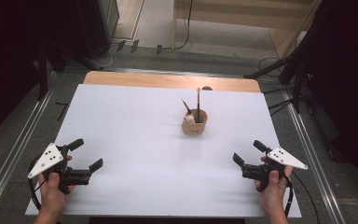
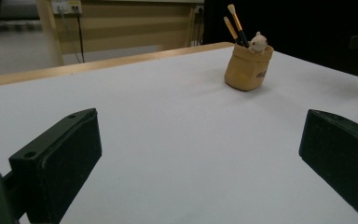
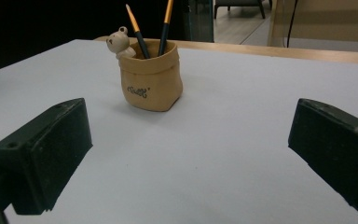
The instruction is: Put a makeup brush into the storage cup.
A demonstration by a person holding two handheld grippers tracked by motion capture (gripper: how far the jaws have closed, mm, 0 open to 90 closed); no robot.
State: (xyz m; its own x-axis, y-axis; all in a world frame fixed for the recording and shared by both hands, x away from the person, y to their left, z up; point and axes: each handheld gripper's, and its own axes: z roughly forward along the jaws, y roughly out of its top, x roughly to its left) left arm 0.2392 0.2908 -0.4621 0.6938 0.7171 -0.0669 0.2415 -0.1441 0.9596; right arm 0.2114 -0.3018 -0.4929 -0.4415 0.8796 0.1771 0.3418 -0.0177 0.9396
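A tan sack-shaped pot [image 1: 195,123] stands upright on the white table [image 1: 135,135], right of centre and toward the back. Two brushes [image 1: 198,102] stick up out of it, and a small pale bear figure [image 1: 189,120] perches on its rim. The same pot [image 2: 247,67] appears far off in the left gripper view, and closer [image 3: 151,79] in the right gripper view. My left gripper [image 1: 86,154] is held near the front left corner, jaws wide open with nothing between them. Near the front right, my right gripper [image 1: 249,151] is open too, holding nothing.
A bare wooden strip [image 1: 168,80] runs along the table's far edge. Metal rails [image 1: 307,140] flank both sides, with dark stands and cables [image 1: 279,70] on the floor beyond. White surface [image 1: 135,135] stretches between the grippers and the pot.
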